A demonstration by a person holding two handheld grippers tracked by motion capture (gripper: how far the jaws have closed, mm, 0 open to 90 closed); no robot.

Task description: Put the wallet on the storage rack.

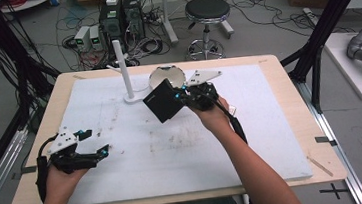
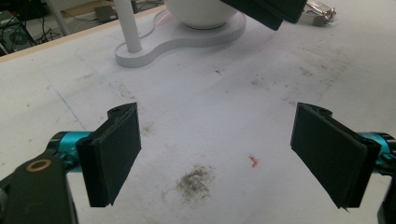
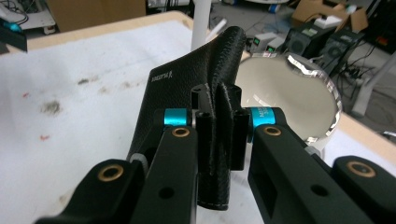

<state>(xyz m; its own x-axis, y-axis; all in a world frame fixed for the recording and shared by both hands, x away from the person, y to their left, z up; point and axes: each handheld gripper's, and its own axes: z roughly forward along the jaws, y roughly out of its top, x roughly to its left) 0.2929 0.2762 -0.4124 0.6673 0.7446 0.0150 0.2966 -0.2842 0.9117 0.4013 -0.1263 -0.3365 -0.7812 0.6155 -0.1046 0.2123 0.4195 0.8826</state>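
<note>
The right hand-held gripper [image 1: 184, 94] is clamped on a black leather case [image 1: 164, 100], jaws nearly together w/ one edge of the case pinched between the pads. The case hangs in the air above the white surface [image 1: 173, 148], just in front of the round mirror [image 1: 166, 76] and near the white post [image 1: 122, 70] on its stand. The left hand-held gripper [image 1: 95, 143] holds nothing, jaws wide apart, resting low near the front left part of the surface.

Risk, as I judge it: the grip is only on a thin edge, so the case can swing or slip out if the hand tilts fast. Also it is very near the mirror; a small push fwd may knock the glass or tip the stand.

Orientation: in the high view the case sits like a diamond, one corner down-left, its flat face toward the camera. It looks about square there, so I cannot tell a clear long axis. In the right gripper view it stretches away from the jaws, toward the post.
</note>
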